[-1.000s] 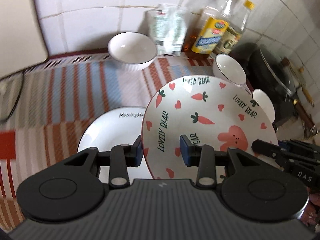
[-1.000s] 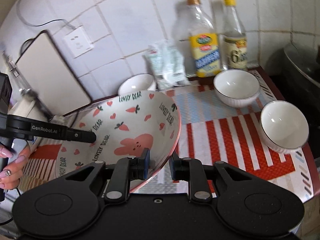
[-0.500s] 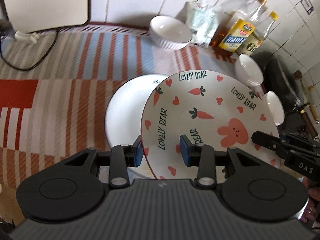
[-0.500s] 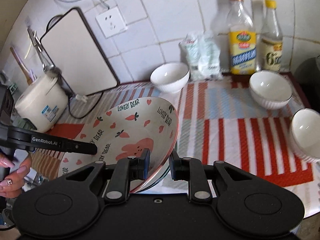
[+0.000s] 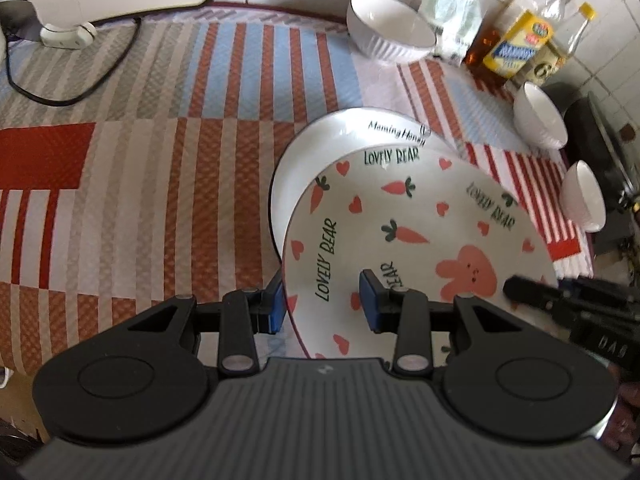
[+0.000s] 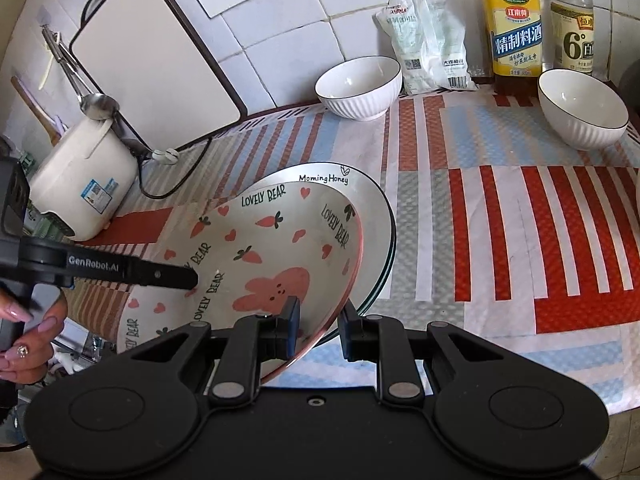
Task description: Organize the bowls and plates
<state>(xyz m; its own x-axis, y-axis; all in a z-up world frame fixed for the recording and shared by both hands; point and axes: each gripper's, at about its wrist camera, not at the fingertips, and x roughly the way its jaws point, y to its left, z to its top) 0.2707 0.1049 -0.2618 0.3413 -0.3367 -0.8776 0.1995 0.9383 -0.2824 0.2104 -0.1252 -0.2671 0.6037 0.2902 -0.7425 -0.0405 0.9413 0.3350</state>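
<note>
The "Lovely Bear" plate (image 5: 420,232) with carrots, hearts and a pink bunny is held tilted between both grippers. My left gripper (image 5: 322,306) straddles its left rim with jaws apart. My right gripper (image 6: 320,330) is shut on its right rim (image 6: 344,280). The plate hangs just above and partly over a white "Morning Honey" plate (image 5: 304,160) that lies flat on the striped cloth; it also shows in the right wrist view (image 6: 376,216). White ribbed bowls stand at the back (image 6: 358,82), at the back right (image 6: 582,108) and at the right edge (image 5: 582,196).
A cutting board (image 6: 156,56) leans on the tiled wall, with a white cooker (image 6: 80,180) and its cable at the left. A bag (image 6: 430,48) and bottles (image 6: 516,28) stand along the back wall. A dark pan (image 5: 596,132) sits at the far right.
Both grippers have carried the bear plate lower and over the white plate. The views now look more steeply down at the cloth.
</note>
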